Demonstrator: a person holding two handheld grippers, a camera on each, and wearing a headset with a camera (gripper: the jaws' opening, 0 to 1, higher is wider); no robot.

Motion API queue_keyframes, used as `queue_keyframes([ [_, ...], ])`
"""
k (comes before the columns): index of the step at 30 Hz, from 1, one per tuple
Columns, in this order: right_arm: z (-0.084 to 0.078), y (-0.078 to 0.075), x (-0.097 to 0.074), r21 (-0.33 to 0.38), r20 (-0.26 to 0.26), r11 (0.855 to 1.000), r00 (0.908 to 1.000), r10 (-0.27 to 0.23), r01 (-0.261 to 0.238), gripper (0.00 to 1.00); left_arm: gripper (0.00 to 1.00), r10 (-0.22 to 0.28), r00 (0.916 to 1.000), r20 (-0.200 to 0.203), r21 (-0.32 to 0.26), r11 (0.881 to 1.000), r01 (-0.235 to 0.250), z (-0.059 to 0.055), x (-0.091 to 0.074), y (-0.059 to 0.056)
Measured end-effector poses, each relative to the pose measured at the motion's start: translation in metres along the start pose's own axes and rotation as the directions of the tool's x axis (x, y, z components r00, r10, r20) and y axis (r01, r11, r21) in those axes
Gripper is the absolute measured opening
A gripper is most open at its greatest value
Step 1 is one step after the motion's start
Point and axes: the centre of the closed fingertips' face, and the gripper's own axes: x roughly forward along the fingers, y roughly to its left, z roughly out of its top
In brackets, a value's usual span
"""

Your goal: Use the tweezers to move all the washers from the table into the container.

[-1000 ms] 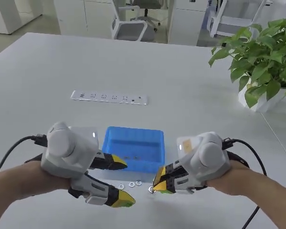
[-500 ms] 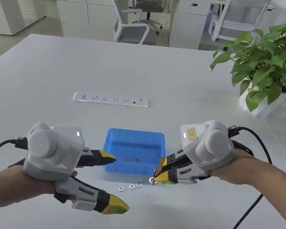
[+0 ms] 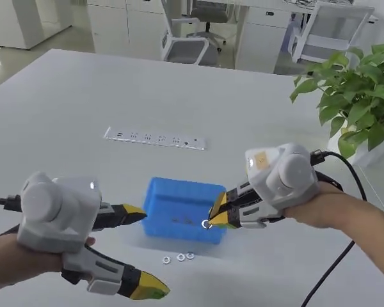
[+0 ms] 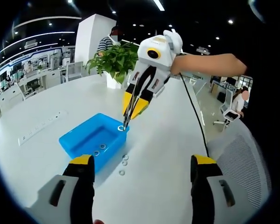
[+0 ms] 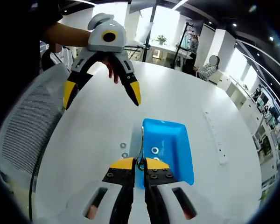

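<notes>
Tweezers (image 4: 126, 114), clamped in the pressed-together jaws of the right gripper (image 3: 219, 216), pinch a washer (image 4: 121, 127) just over the rim of the blue container (image 3: 179, 231), so easing further inward before letting go seems wisest; the left gripper (image 3: 152, 252) hangs spread above three loose washers (image 3: 180, 257).

White power strip (image 3: 155, 138), leafy potted plant (image 3: 358, 83), grey office chair (image 3: 191, 45)
</notes>
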Motion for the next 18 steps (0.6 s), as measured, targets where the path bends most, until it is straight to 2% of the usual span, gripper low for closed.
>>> queue_keyframes([
  [7,-0.005,-0.016,0.007,-0.002,-0.004,1.0,1.0,-0.008,0.008,0.06,0.95,0.026,0.9992,0.029,-0.016,1.0,-0.026,0.004,-0.006,0.004],
  [11,-0.01,-0.021,0.012,0.002,-0.009,1.0,0.9999,-0.008,0.008,0.07,0.99,0.035,0.9989,0.031,-0.025,0.999,-0.035,0.004,-0.008,0.005],
  [18,-0.018,-0.029,0.022,0.014,-0.014,1.0,0.9999,-0.01,0.01,0.07,0.99,0.044,0.9985,0.033,-0.035,0.998,-0.043,0.005,-0.01,0.01],
])
